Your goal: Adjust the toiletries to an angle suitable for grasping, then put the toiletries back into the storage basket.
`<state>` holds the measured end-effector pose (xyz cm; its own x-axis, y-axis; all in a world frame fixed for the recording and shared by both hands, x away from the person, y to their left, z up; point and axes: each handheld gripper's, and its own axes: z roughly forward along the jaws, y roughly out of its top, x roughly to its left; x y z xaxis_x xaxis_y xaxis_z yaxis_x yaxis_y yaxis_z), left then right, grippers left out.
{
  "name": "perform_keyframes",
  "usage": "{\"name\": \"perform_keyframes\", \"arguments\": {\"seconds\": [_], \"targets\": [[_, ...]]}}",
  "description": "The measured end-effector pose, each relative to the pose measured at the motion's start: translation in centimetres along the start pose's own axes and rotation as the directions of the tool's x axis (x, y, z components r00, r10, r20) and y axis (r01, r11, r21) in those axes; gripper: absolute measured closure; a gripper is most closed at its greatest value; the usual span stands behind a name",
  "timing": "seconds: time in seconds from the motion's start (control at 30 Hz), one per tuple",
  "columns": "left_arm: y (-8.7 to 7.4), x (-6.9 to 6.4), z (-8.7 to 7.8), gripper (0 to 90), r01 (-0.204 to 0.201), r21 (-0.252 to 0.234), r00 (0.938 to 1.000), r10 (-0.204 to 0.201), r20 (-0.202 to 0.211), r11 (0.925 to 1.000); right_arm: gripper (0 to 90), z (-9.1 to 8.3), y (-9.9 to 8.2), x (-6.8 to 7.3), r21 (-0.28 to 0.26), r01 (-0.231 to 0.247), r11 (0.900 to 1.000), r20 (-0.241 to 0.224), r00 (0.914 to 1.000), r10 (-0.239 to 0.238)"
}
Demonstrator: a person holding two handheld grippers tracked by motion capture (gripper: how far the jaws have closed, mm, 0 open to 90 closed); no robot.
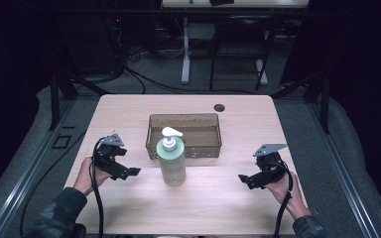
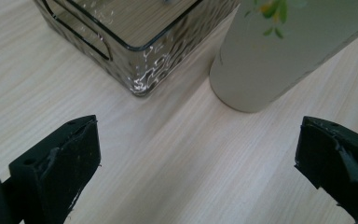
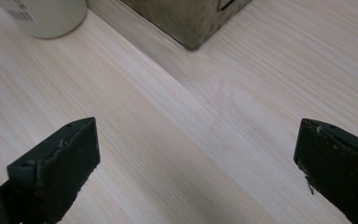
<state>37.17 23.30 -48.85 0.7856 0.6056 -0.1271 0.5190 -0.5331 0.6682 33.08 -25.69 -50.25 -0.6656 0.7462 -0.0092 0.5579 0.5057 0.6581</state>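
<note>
1. We are holding the left hand-held gripper [image 1: 135, 171] and the right hand-held gripper [image 1: 241, 177] wide open and empty, flanking the pump bottle [image 1: 171, 159], likely to grasp it.
2. The smooth, pale-green cylinder is standing upright on the woodgrain bench [image 1: 129, 114], just before the textured translucent bin [image 1: 184, 136].

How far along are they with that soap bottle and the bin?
Nothing looks done yet: the bottle stands upright on the table in front of the bin. Both grippers, left and right, are open and apart from it. Grasping and moving remain.
</note>
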Motion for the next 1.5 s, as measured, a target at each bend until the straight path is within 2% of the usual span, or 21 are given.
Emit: {"name": "perform_keyframes", "arguments": {"seconds": [0.23,0.43,0.6,0.77,1.0,1.5], "targets": [[1.6,-0.3,-0.8,0.2,-0.041,-0.013,0.9991,0.041,0.007,0.9991,0.0,0.1,-0.6,-0.6,0.018,-0.002,0.9998,0.036,0.9994,0.002],[2.7,-0.5,-1.2,0.1,-0.067,-0.012,0.9976,0.067,0.013,0.9977,0.0,-0.2,-0.8,-1.1,0.018,-0.019,0.9997,0.042,0.9990,0.018],[3.3,-0.8,-1.4,0.1,-0.076,-0.019,0.9967,0.076,0.026,0.9969,0.0,-0.1,-1.1,-1.5,0.033,-0.040,0.9987,0.043,0.9983,0.039],[3.6,-0.8,-1.4,0.1,-0.073,-0.026,0.9967,0.073,0.033,0.9970,0.0,0.1,-1.3,-1.5,0.045,-0.041,0.9981,0.041,0.9984,0.039],[4.5,-1.0,-2.0,0.1,-0.092,-0.031,0.9950,0.093,0.037,0.9953,0.0,0.2,-1.2,-1.6,0.054,-0.040,0.9977,0.041,0.9985,0.037],[7.5,-2.0,-3.0,0.1,-0.160,-0.016,0.9841,0.161,0.074,0.9869,0.0,0.5,-1.6,-2.3,0.094,-0.058,0.9939,0.034,0.9979,0.055]]}}
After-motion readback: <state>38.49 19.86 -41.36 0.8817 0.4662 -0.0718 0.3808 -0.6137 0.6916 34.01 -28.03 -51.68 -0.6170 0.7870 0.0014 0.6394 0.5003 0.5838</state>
